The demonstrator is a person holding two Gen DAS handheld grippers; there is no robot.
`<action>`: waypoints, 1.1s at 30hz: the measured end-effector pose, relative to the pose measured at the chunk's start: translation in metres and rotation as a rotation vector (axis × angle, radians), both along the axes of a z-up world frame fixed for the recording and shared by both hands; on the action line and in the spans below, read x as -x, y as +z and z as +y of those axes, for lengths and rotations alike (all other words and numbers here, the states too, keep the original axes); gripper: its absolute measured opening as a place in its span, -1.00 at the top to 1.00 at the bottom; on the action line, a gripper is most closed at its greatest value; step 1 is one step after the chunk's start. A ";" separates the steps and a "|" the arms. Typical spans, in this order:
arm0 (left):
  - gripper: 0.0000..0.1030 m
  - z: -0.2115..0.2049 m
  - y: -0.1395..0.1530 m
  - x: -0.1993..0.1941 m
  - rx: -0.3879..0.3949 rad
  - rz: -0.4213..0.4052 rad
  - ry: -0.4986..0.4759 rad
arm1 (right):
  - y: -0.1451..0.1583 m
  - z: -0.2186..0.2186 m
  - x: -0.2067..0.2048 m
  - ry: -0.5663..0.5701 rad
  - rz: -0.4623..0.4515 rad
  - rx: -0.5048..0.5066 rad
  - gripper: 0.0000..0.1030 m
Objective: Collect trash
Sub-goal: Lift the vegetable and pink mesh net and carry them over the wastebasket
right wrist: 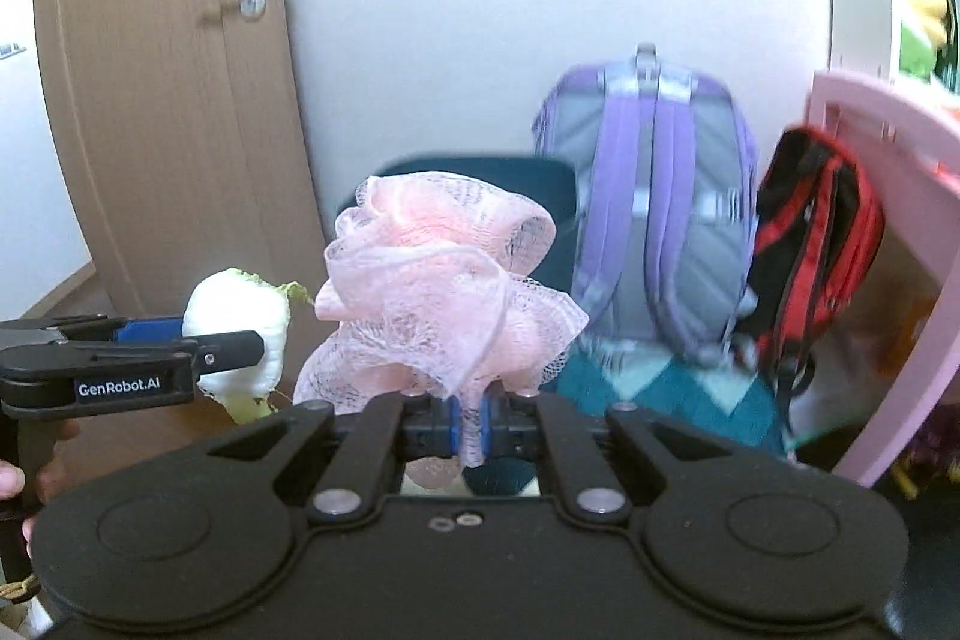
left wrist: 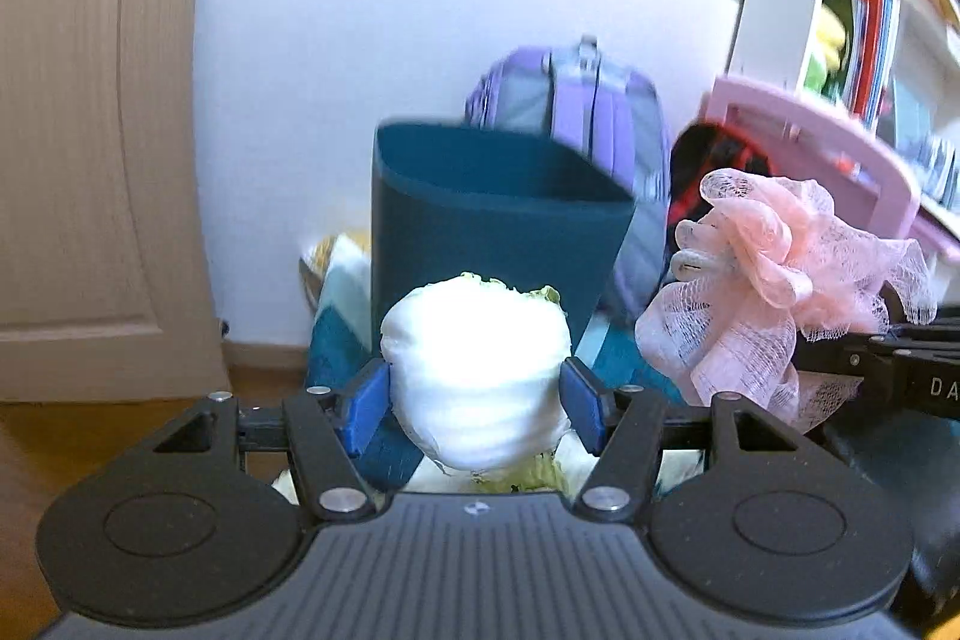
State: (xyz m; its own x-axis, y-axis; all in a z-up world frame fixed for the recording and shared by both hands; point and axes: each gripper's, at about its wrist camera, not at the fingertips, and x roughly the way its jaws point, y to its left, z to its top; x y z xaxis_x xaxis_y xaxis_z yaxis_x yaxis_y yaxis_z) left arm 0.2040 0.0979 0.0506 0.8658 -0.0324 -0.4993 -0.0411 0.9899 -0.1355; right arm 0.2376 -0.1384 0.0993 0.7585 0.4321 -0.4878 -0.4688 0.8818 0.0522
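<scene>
My left gripper point(left wrist: 474, 400) is shut on a white cabbage chunk point(left wrist: 477, 370) with green leaf edges, its blue pads pressing both sides. The same cabbage chunk point(right wrist: 240, 334) shows at the left of the right wrist view, held in the air. My right gripper point(right wrist: 471, 427) is shut on a pink mesh bath sponge point(right wrist: 438, 292), pinching its lower fold. That pink sponge point(left wrist: 774, 292) hangs to the right of the cabbage in the left wrist view. A dark teal bin point(left wrist: 486, 220) stands open-topped on the floor straight ahead, behind both held things; the sponge hides most of the bin point(right wrist: 540, 196) in the right wrist view.
A purple backpack point(right wrist: 648, 208) leans on the white wall behind the bin, with a red and black bag point(right wrist: 810, 244) beside it. A pink chair point(right wrist: 888, 250) and a bookshelf point(left wrist: 870, 10) stand at the right. A wooden door point(left wrist: 90, 130) is at the left; a teal patterned rug point(right wrist: 660, 394) covers the floor.
</scene>
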 end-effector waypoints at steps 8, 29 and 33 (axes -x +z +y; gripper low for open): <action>-0.19 -0.013 0.060 -0.036 -0.097 -0.096 0.019 | 0.045 0.010 -0.035 0.001 -0.029 -0.018 0.90; -0.19 0.012 0.051 -0.196 -0.075 0.030 0.047 | 0.017 0.079 -0.172 -0.034 0.030 0.128 0.90; -0.19 0.011 0.027 -0.219 -0.077 0.092 0.033 | 0.000 0.090 -0.191 -0.028 0.056 0.172 0.89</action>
